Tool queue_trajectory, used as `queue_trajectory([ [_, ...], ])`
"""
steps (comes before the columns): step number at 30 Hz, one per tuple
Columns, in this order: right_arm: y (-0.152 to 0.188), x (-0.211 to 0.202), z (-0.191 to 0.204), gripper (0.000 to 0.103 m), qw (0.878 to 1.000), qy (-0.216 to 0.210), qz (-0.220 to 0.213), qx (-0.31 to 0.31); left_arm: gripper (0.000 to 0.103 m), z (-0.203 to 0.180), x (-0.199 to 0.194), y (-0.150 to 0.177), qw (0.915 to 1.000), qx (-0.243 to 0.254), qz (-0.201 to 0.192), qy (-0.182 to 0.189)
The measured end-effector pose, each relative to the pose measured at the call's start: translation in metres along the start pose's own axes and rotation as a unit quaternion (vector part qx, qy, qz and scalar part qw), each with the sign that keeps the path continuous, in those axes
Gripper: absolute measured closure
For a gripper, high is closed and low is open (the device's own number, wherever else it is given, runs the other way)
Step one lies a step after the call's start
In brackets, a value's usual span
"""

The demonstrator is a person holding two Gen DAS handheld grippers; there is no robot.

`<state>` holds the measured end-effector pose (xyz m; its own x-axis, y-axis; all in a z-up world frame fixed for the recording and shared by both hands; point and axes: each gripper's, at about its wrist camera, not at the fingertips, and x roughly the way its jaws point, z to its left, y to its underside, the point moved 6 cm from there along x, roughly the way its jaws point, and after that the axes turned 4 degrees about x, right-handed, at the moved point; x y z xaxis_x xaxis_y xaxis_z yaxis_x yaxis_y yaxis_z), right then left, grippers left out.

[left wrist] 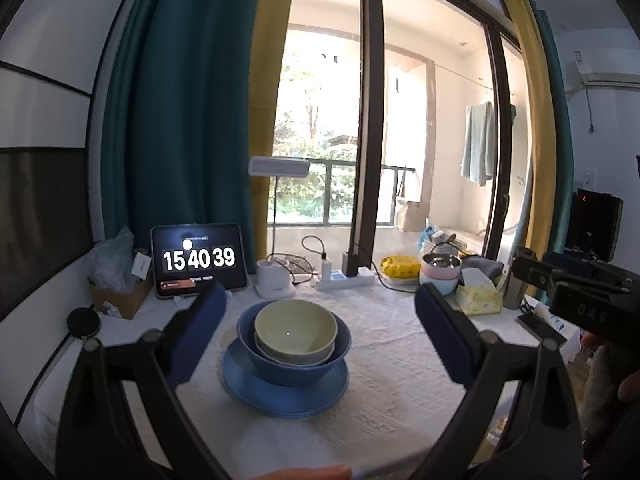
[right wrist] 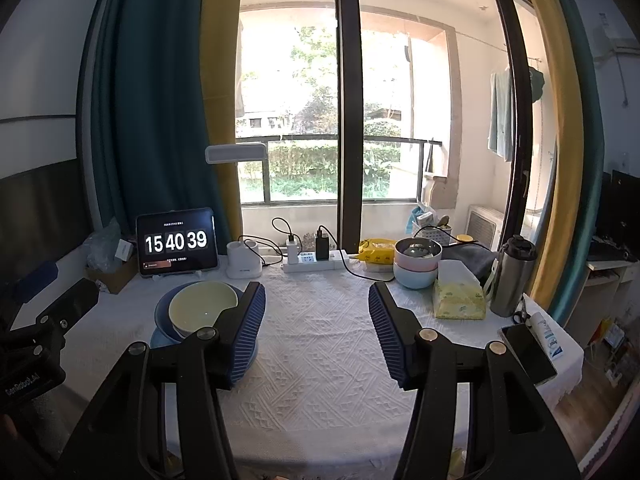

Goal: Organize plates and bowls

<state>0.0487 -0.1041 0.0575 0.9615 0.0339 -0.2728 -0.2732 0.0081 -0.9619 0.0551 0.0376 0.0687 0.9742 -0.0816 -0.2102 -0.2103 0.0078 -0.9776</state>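
Left wrist view shows the stack low in the middle of the frame: a pale green bowl (left wrist: 295,330) nested in a grey bowl (left wrist: 280,356), both sitting inside a larger blue bowl (left wrist: 294,364), which rests on a blue plate (left wrist: 285,398) on the white-clothed table (left wrist: 384,380). Nesting by size, widest at the bottom, looks like the tidy end the task asks for, so the sorting seems close to done. The left gripper (left wrist: 320,332) frames the stack with its jaws wide apart, one pad on each side and neither touching the crockery; I judge it is simply lined up on the pile, holding nothing.

In the right wrist view the right gripper (right wrist: 316,332) points at bare cloth in the centre of the frame, its jaws also spread and empty, with the same stack off to the left, partly hidden behind the left pad (right wrist: 244,332).

Further back on the right of that frame a pink bowl (right wrist: 418,254) sits inside a light blue bowl (right wrist: 416,276), near a tissue pack (right wrist: 460,298) and a steel flask (right wrist: 512,276). A tablet clock (right wrist: 176,242) stands at the rear left.
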Motion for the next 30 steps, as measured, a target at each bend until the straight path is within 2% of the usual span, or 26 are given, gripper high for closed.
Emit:
queue_trajectory([
  [30,-0.0002,-0.0001,-0.0023,0.046,1.0,0.0,0.001,0.002,0.007,-0.0031,-0.001,0.0016,1.0,0.0,0.001,0.002],
])
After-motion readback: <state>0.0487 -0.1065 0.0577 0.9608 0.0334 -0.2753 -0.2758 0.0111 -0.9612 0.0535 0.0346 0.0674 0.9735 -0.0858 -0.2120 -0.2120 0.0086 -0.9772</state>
